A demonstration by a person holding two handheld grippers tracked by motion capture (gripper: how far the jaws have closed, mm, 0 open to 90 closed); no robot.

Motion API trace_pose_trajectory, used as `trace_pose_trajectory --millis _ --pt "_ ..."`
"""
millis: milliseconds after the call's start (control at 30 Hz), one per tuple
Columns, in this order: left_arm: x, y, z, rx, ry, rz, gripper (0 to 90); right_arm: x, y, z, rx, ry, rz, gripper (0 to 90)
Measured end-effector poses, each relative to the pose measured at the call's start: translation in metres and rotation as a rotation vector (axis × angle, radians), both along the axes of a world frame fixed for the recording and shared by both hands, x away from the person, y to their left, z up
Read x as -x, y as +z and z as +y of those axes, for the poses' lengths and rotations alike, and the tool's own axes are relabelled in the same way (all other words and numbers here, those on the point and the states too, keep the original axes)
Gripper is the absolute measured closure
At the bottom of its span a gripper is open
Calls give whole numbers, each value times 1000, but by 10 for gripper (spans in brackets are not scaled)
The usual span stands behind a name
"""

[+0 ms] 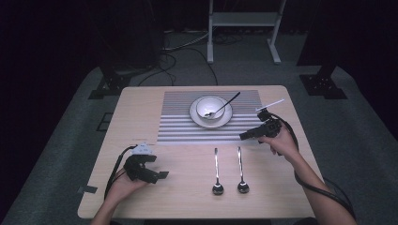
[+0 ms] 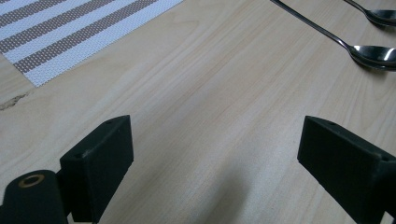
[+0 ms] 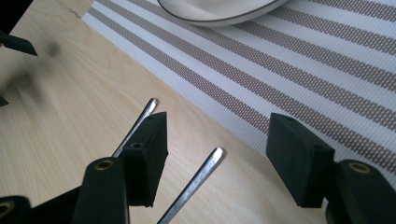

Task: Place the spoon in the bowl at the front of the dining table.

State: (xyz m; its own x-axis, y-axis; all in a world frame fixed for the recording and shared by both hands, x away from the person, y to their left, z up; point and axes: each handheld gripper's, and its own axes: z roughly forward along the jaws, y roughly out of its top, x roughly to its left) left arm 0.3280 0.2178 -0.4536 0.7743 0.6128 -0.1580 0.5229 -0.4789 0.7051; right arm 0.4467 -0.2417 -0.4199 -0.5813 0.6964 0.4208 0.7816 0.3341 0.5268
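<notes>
Pale wood surface. Left tool [image 1: 157,167] rests near the front-left corner, jaws apart, empty. Two spoons [image 1: 217,168] lie side by side toward the front edge, handles pointing at the striped mat [image 1: 178,126]. Right tool [image 3: 217,154], jaws spread, straddles the right spoon [image 3: 194,184] handle tip without touching. Judgement: lower squarely, centre the handle, close gently.

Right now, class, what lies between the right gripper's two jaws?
In the right gripper view, the handle end of the right-hand spoon lies on the table between the open jaws of the right gripper, untouched by either.
</notes>
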Motion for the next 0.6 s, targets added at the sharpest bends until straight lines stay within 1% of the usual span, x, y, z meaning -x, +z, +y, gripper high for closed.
trace_pose_trajectory --millis 300,433,600 --pt "0 0 2 5 9 0 94 18 -8 -3 -20 8 -14 370" --pt "0 0 2 8 12 1 94 28 -10 -3 -39 14 -26 367" --pt "0 0 2 4 7 0 94 37 -14 -2 -43 21 -31 363"
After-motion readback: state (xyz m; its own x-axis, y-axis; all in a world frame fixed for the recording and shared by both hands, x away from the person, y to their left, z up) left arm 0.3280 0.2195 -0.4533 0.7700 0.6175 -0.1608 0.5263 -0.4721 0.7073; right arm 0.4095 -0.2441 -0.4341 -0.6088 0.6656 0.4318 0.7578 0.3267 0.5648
